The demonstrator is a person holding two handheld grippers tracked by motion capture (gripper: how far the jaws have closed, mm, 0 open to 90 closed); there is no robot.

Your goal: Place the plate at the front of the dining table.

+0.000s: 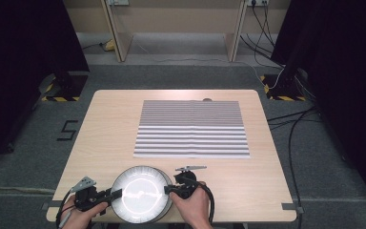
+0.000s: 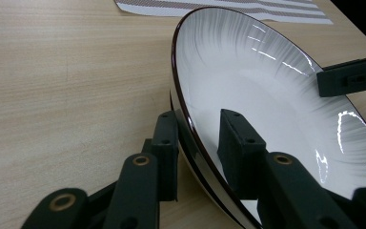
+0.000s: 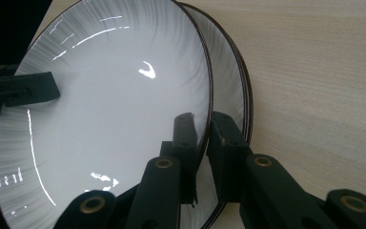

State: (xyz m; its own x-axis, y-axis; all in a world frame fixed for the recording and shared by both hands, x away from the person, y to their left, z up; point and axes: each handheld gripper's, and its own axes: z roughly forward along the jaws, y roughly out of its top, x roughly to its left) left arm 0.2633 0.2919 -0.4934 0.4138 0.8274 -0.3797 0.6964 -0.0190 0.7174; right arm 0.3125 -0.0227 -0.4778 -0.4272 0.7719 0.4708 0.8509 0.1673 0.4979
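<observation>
Wooden table, striped mat at far centre. Stack of glossy white plates at near edge, btwn both grippers. Left gripper clamped on top plate's left rim, one jaw inside, one under. Right gripper pinching its right rim likewise. Prob stiff, glazed, slippery, breakable, so grip opposite rims and keep level.
</observation>
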